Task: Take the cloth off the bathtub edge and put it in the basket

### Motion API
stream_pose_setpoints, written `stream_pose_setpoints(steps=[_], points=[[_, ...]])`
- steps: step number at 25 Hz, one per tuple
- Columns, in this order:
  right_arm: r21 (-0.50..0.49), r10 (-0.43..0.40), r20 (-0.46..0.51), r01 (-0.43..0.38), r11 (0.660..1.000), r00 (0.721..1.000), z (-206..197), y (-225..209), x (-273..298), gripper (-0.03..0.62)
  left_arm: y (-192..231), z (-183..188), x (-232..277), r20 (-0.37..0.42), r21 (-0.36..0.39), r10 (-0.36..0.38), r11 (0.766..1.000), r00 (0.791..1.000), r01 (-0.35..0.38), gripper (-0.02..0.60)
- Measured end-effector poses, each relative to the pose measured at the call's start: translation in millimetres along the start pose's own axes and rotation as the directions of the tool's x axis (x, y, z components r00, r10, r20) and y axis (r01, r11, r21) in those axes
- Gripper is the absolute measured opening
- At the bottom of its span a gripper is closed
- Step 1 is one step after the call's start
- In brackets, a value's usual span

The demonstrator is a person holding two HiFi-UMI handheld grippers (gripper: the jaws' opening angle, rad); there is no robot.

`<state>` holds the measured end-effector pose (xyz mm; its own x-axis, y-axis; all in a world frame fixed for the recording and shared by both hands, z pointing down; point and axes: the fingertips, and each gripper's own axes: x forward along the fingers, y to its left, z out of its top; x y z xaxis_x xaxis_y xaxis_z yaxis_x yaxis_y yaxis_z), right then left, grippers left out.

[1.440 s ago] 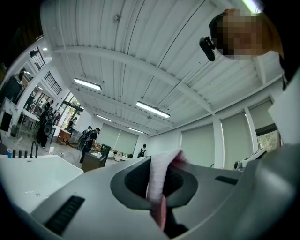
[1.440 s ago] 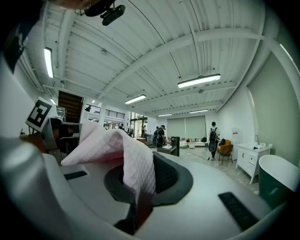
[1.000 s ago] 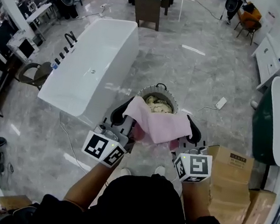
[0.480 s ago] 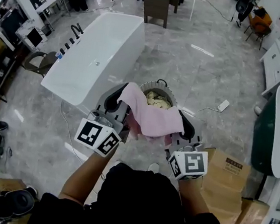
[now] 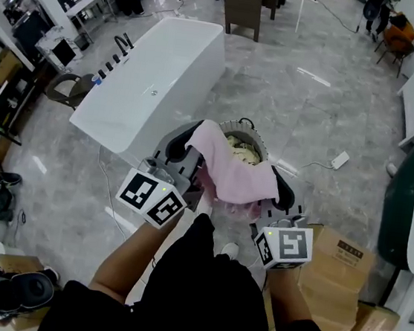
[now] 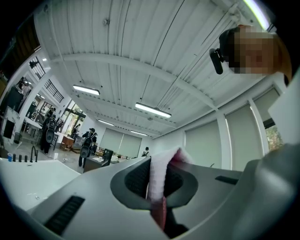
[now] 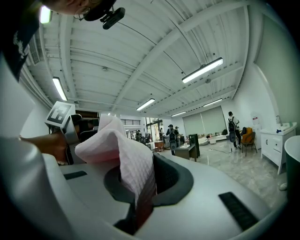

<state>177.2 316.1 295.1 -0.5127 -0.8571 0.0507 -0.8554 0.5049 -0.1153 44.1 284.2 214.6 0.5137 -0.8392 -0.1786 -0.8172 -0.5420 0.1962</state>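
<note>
The left gripper and right gripper pinch the pink cloth, stretched above the basket. The basket stands on the floor beside the bathtub's near end.

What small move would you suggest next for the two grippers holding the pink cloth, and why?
Probably lower both grippers a little toward the basket before opening them. The left gripper and right gripper each pinch an edge of the cloth, which hangs spread over the basket's near rim, so it looks roughly lined up but not yet inside.
</note>
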Motion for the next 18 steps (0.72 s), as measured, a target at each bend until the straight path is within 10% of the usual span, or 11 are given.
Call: stream_pose_setpoints(steps=[18], points=[[0.046,-0.021,0.034,0.020,0.999,0.999,33,-51,87,0.041,42,22,94,0.089,-0.036,-0.190,0.980,0.978,0.194,0.023]])
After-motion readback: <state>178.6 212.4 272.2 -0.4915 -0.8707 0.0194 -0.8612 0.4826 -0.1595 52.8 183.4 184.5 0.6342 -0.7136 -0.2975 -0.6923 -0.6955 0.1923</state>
